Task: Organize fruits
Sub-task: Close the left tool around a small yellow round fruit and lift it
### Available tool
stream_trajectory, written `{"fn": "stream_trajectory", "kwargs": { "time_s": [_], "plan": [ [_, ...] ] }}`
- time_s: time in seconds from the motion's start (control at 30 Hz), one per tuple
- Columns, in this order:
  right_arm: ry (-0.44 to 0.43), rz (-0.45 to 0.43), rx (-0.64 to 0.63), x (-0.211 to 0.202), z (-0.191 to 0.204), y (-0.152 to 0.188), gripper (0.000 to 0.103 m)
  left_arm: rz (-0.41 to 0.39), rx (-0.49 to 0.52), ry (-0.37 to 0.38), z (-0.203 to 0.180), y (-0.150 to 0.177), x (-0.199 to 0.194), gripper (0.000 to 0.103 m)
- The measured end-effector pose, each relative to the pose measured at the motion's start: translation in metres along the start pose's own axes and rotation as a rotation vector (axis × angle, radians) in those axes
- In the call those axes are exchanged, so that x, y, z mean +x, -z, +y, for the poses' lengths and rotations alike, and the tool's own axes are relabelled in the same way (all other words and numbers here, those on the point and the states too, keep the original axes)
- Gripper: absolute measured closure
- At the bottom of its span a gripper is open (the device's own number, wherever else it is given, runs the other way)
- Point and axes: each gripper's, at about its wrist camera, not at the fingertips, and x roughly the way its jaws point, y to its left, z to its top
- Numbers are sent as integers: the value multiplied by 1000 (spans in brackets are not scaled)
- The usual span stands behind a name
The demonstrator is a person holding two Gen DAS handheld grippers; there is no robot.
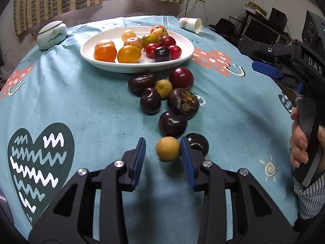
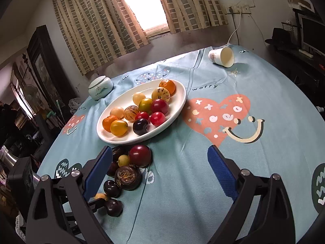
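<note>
The small round tan-yellow fruit (image 1: 168, 148), low centre of the left view, looks light, firm and apt to roll; take it across its middle. The left claw (image 1: 163, 154) stands apart around it, the right-hand pad touching. The teal cloth-covered bench (image 1: 81, 101) is soft; the right claw (image 2: 160, 174) gapes empty.

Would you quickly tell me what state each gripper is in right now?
Left gripper: open, with the small yellow fruit between its fingers but not yet pinched.
Right gripper: open wide, holding nothing.
</note>
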Motion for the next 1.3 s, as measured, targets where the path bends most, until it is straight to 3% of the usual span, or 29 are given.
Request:
{"fn": "stream_trajectory", "kwargs": {
  "time_s": [0.07,0.13,0.27,0.53,0.77,0.9,1.1,1.2,1.27,1.3],
  "plan": [
    [1,-3,2,0,-1,0,8,2,-10,2,1,0,1,67],
    [3,-5,3,0,-1,0,8,4,-11,21,0,2,0,78],
    [3,-4,3,0,-2,-1,8,-9,34,-16,-9,4,-2,78],
    [0,16,-32,2,2,2,8,-4,16,-11,-6,4,-3,78],
    [-17,59,-146,7,29,18,8,-135,-76,-192,26,-5,-30,79],
    [-8,156,-315,24,66,43,9,-127,-160,-260,50,-7,-29,79],
    [59,228,-552,40,106,82,27,-117,-209,-269,66,-9,-31,78],
    [65,231,-557,42,106,84,34,-114,-192,-265,63,-8,-30,78],
    [58,243,-528,44,101,82,49,-114,-185,-261,62,-8,-29,78],
    [46,251,-515,46,100,82,51,-113,-183,-260,61,-8,-29,78]
  ]
}}
